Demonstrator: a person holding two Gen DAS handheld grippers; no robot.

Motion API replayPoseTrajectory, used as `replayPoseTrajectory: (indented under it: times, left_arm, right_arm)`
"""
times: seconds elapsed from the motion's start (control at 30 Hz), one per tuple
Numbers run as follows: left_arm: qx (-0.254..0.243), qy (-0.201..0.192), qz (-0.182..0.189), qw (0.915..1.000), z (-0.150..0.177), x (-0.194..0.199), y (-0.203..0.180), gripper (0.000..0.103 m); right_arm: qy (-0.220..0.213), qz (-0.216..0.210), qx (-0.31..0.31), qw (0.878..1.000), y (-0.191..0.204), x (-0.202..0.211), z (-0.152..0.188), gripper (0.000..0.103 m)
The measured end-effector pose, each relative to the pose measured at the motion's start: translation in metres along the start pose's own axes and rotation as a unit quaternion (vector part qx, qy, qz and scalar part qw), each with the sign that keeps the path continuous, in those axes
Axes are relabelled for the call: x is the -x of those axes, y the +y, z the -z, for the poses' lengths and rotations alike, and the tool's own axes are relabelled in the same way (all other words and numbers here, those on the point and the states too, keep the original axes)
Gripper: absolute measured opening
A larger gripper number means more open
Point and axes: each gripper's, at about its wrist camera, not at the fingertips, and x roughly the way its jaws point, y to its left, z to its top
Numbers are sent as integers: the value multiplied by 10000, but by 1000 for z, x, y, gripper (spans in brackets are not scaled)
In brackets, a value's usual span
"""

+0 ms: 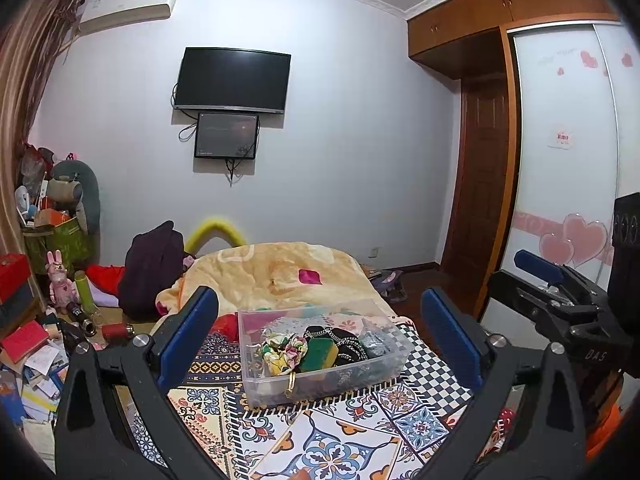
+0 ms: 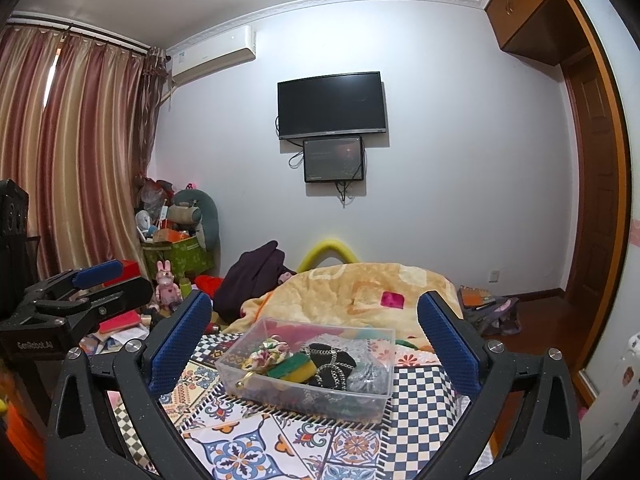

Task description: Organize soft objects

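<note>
A clear plastic box (image 1: 256,384) (image 2: 232,380) stands on the patterned cloth (image 1: 332,440) (image 2: 260,440) on the bed. It holds a floral fabric piece (image 1: 282,350) (image 2: 266,356), a green and yellow sponge (image 1: 318,354) (image 2: 294,368), a black chained pouch (image 1: 346,346) (image 2: 332,364) and a grey piece (image 1: 374,344) (image 2: 368,376). My left gripper (image 1: 318,336) is open and empty, held back from the box. My right gripper (image 2: 314,340) is open and empty too; it also shows at the right edge of the left wrist view (image 1: 560,292).
A yellow blanket (image 1: 280,272) (image 2: 360,288) with a pink patch lies beyond the box. A dark bag (image 1: 152,264) (image 2: 252,276) sits at its left. Clutter, books and toys cover the floor at left (image 1: 40,352). A wardrobe (image 1: 560,160) stands at right.
</note>
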Motion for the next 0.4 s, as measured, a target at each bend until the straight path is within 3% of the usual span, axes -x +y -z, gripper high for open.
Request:
replayPoseTrajectory:
  times: [0.4]
  left_arm:
    - [1,3,-4,10000,1,0,1,103]
  right_arm:
    - [32,1,37,10000,2,-2,2,103]
